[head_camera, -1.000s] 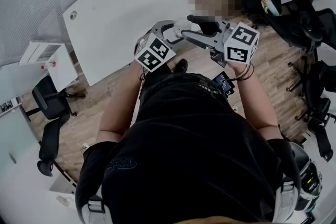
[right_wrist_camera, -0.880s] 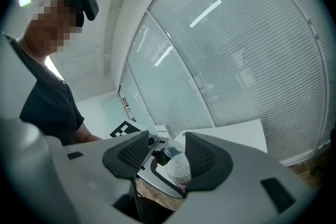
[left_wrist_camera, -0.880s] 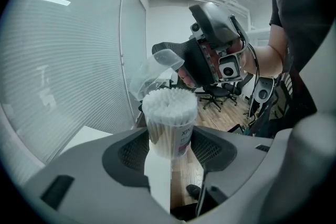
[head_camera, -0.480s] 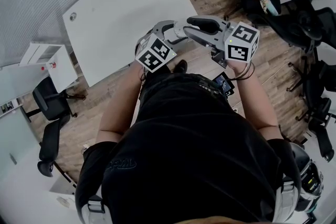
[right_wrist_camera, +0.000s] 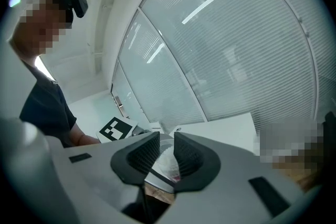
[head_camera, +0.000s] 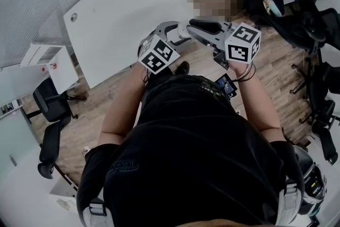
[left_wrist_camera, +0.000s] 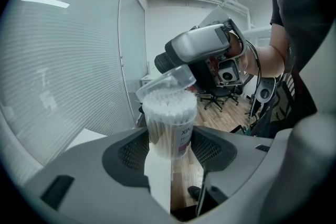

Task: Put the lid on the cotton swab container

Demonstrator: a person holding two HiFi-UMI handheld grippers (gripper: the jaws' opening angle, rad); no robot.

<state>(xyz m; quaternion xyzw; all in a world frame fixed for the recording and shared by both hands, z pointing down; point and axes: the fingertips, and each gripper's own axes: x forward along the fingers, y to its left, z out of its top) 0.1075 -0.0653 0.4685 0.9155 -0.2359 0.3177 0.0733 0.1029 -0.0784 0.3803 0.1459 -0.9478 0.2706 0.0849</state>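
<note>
The left tool [left_wrist_camera: 169,150] stands wide apart with the cotton swab container [left_wrist_camera: 169,122] between its jaws, one pad against each side of the lower half, holding it upright in the air. The container is a clear cylinder with a printed label, packed to the brim with white cotton swabs [left_wrist_camera: 169,105] (heads up, in a tight dome). Its mouth is not closed. In the left gripper view the clear lid [left_wrist_camera: 169,80] lies tilted across the swab heads, low on the left and lifted on the right.

In the head view both tools meet in front of the person's chest, just off the long edge of the white bench [head_camera: 122,13] and above the wooden floor [head_camera: 101,98]. Only the left tool carries the container. Office chairs [head_camera: 313,24] crowd the far right, well apart from the tools.

The right tool [right_wrist_camera: 164,157] reaches the container's top from the right. Its jaws have just been closing and now stand narrow, with the lid between the pads, which seem to press on it. The lid is at this tool's tip, touching the swab heads, straight above the left tool's grip.
</note>
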